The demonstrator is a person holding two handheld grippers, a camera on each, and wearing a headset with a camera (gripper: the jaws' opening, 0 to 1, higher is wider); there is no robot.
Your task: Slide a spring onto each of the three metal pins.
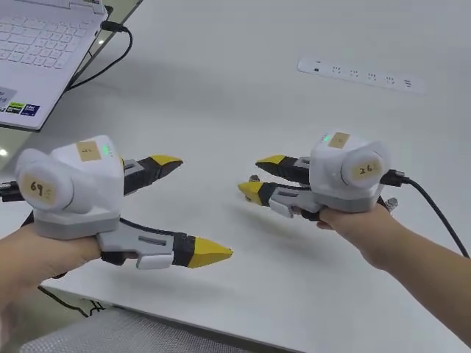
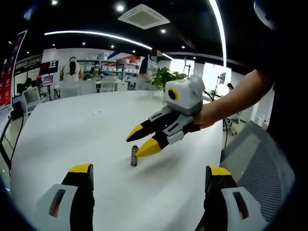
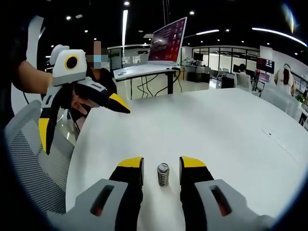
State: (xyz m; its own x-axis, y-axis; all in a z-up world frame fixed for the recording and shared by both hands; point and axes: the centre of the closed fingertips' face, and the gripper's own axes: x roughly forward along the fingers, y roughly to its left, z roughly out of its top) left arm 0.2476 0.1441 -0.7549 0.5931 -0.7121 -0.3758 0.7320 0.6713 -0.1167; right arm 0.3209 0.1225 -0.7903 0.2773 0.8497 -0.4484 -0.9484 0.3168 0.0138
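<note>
Right gripper view: spring stands upright on the white table, in the gap of the right tongs, touching neither yellow tip; jaws partly spread. Left tongs spread wide, holding nothing, well apart from the spring.

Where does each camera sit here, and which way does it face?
Head view: on the headset, looking down at the table; the person's hands hold the left gripper and right gripper.
Left gripper view: on the left gripper, facing the right gripper; own open jaws below.
Right gripper view: on the right gripper, facing the left one; own jaws flank the spring.
Both gripper views share the spring.
</note>
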